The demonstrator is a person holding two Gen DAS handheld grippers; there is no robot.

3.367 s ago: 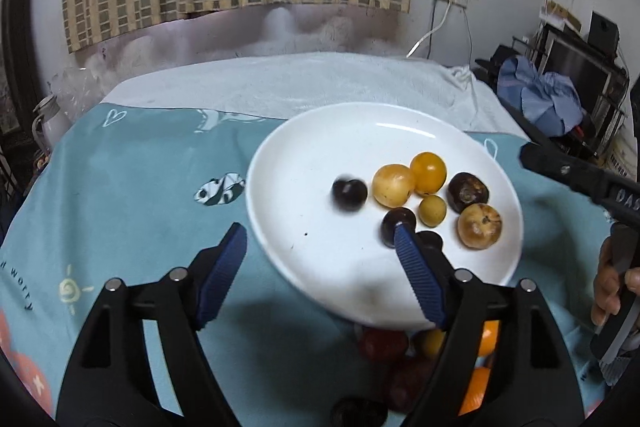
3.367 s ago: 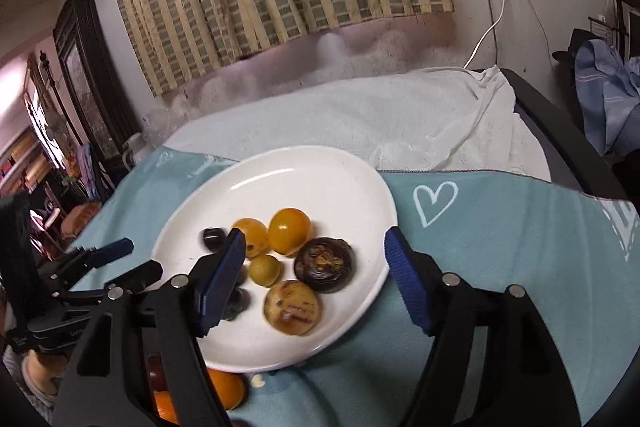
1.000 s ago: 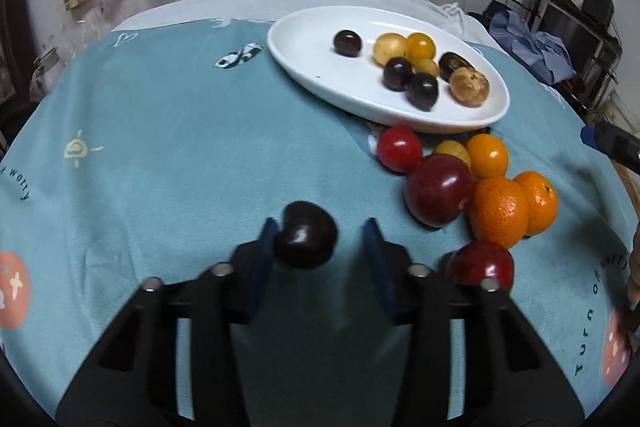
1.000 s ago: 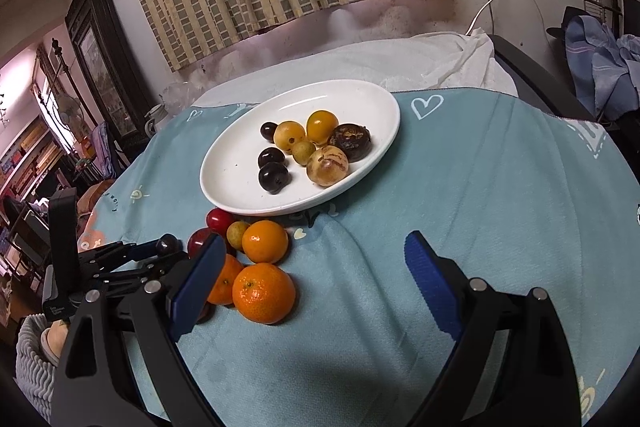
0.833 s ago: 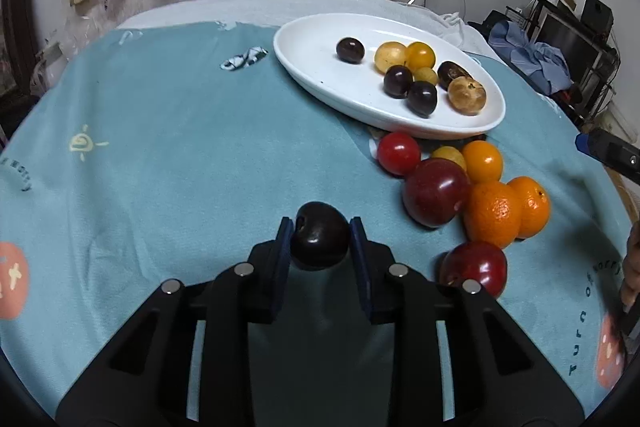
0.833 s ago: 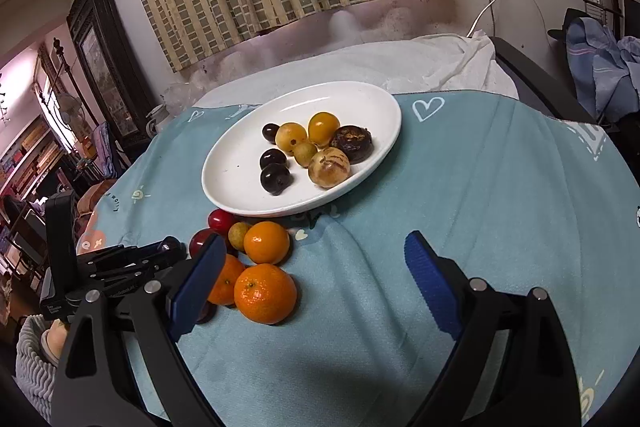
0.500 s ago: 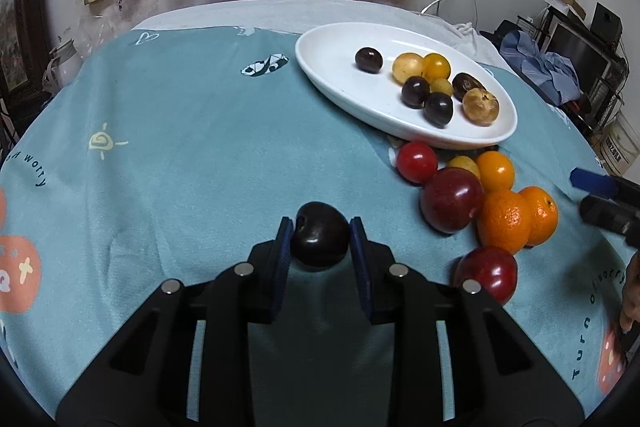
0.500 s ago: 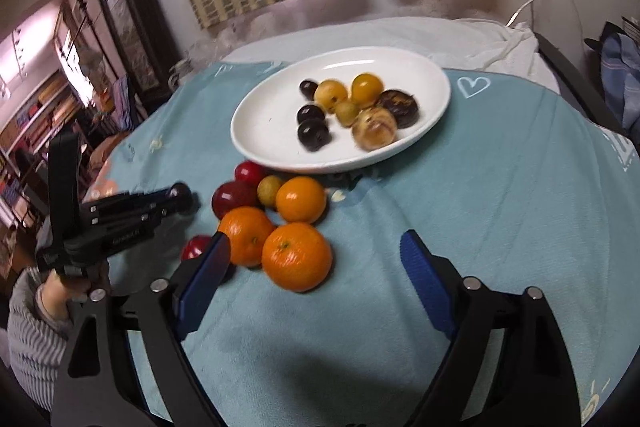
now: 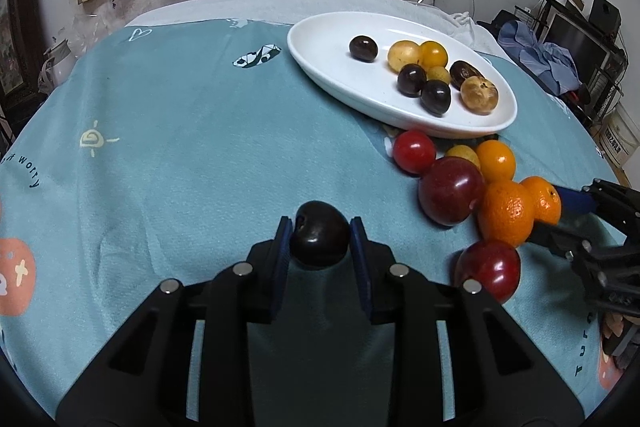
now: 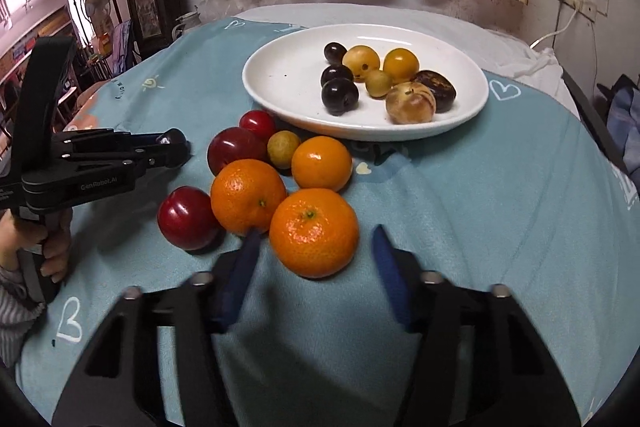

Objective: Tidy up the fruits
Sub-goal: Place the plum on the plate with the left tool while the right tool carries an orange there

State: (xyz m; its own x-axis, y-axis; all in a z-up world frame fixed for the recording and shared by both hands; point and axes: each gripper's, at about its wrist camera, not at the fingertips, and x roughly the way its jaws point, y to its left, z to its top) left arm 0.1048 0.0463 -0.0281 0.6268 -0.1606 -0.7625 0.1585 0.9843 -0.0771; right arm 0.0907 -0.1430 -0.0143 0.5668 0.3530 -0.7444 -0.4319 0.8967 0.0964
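Two grippers at work: left gripper (image 9: 320, 241) clamped on a dark plum (image 9: 319, 238), held just above the teal cloth (image 9: 180, 147), well short of the white plate (image 9: 320, 63) at the far right of the table; right gripper (image 10: 314, 259) spread wide around the nearest orange (image 10: 314, 231), blue pads not yet touching. Likely mid-transfer. Next, probably: carry toward the bare left part of the plate, clearing the rim, and release gently against rolling. Ample open cloth on the left; crowded on the right by the loose fruit cluster (image 9: 452, 183) just beside the near rim.
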